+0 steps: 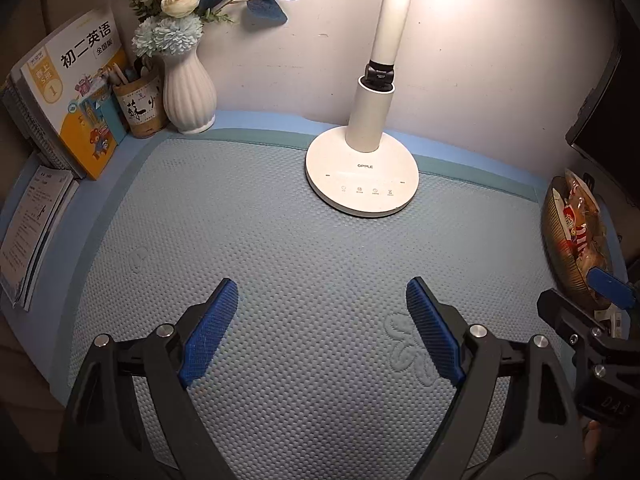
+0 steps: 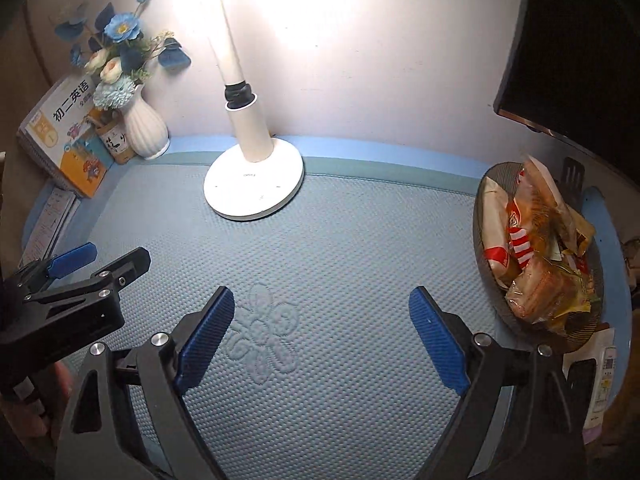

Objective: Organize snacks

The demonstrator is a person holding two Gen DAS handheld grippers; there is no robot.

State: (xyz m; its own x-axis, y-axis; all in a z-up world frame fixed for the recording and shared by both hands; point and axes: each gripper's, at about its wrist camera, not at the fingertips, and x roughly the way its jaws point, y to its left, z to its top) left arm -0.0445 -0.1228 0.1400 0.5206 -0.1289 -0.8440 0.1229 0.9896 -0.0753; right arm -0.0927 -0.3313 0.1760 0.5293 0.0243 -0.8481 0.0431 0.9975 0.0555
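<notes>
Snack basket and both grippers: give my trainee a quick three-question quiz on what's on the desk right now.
1. True or false: the left gripper is holding a snack packet.
2. Where are the snack packets? A) scattered on the blue mat B) piled in the basket on the right side of the desk C) beside the white vase
3. Fill in: between the white vase and the basket stands a white desk ____.

Key:
1. False; its jaws are open and empty over the blue mat, as are those of the right gripper.
2. B
3. lamp
</notes>
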